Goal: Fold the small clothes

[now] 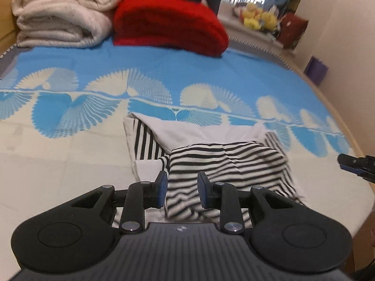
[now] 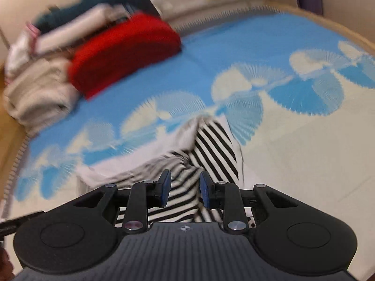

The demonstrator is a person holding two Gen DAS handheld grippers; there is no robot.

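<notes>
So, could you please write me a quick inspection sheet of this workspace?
Surface: bed with blue and cream patterned cover.
Job's things: striped garment, partly bunched, white inside showing.
Clutter: folded cream blankets and red blanket at the far end.
Grippers: left gripper and right gripper each have striped cloth between the fingers; grip unclear.
Cables: nothing seen.
Surroundings: yellow plush toys, wall, window.

One striped garment [image 1: 225, 164], one red blanket [image 1: 168, 23], one cream blanket [image 1: 63, 11], one patterned bedsheet [image 1: 140, 63], two grippers [image 1: 182, 190] [image 2: 185, 188].
</notes>
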